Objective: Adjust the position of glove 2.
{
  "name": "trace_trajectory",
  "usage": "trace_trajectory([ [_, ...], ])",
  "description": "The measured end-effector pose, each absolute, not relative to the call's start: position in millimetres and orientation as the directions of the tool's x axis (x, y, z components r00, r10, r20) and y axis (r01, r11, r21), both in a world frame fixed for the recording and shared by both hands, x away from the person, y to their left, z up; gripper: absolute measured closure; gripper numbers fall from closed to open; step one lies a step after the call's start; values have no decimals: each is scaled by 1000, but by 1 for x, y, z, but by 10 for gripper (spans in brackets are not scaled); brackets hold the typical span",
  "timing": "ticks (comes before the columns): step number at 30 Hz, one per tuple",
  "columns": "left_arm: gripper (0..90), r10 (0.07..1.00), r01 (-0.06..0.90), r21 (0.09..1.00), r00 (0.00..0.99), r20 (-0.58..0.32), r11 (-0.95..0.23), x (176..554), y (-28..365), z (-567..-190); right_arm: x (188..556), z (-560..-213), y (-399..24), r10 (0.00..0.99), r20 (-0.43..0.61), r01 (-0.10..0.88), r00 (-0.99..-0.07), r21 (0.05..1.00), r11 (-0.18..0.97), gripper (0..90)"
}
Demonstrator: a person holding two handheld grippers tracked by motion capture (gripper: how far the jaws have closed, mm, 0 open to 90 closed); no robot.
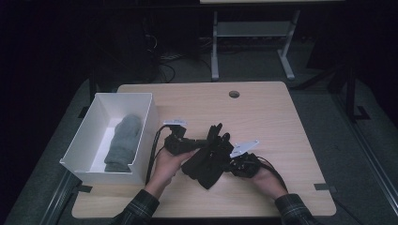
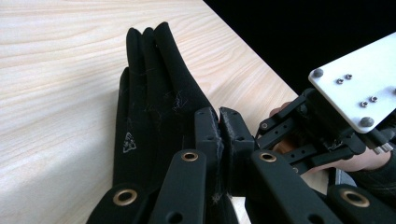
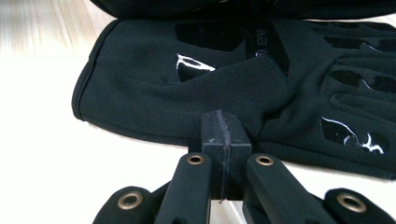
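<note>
A pair of black gloves (image 1: pixel 209 159) lies stacked in the middle of the wooden table (image 1: pixel 263 117), fingers pointing away from the person. My left gripper (image 1: pixel 198 143) comes in from the left and is shut on the glove's edge. In the left gripper view the pads (image 2: pixel 208 126) are pressed together beside the black glove (image 2: pixel 149 93). My right gripper (image 1: pixel 228 158) comes in from the right. Its jaws (image 3: pixel 223 119) are shut, with a fold of the lower glove (image 3: pixel 224 84) drawn up into the pad tips. Glossy grip patches show on that glove's palm.
A white open box (image 1: pixel 143 101) stands at the table's left with a grey mitten (image 1: pixel 123 140) inside. A round cable hole (image 1: pixel 233 94) sits near the far edge. In the left gripper view the right gripper's grey plate (image 2: pixel 359 88) shows close on the right.
</note>
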State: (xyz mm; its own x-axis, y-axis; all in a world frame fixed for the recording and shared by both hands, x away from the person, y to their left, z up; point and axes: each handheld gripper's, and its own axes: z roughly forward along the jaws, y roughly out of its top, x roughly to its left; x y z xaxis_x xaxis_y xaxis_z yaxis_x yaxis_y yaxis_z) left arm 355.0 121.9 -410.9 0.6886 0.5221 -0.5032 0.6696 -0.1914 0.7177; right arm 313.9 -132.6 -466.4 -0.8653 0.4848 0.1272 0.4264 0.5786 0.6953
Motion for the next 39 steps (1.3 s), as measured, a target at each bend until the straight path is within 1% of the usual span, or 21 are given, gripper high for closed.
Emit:
trace_trajectory([
  [6,865,530,671,716,685,-500,-191,355,115,-412,317,-468,-128,483,127,424,-866,699,575,900],
  [10,864,538,660,716,699,-472,-229,354,107,-416,316,-467,-128,486,128,426,-865,698,575,900],
  [20,852,518,653,706,719,-464,-274,349,91,-426,317,-468,-128,486,119,421,-866,699,579,900],
  [23,827,506,652,707,723,-470,-275,347,89,-428,317,-468,-129,489,114,419,-865,699,579,900],
  [24,810,499,650,709,726,-474,-272,347,89,-428,317,-468,-130,492,114,421,-863,699,578,900],
  [26,742,497,645,717,728,-472,-264,346,88,-427,317,-467,-133,500,114,426,-859,700,573,900],
  [27,737,495,643,719,730,-471,-263,346,88,-427,318,-466,-135,504,104,421,-857,704,572,900],
  [28,754,489,641,719,734,-472,-268,346,89,-426,318,-465,-139,513,103,427,-852,703,568,900],
  [29,793,491,638,720,736,-466,-273,345,89,-426,319,-464,-144,519,91,422,-850,706,568,900],
  [30,845,488,632,721,743,-458,-286,345,90,-426,320,-462,-149,535,85,430,-841,706,563,888],
  [31,875,485,628,719,748,-453,-296,344,89,-425,321,-460,-156,551,85,439,-830,710,551,872],
  [33,894,478,620,716,759,-443,-321,342,88,-426,322,-457,-170,588,90,459,-804,722,518,829],
  [39,895,472,587,697,792,-387,-413,331,72,-437,331,-457,-203,690,60,495,-721,741,453,520],
])
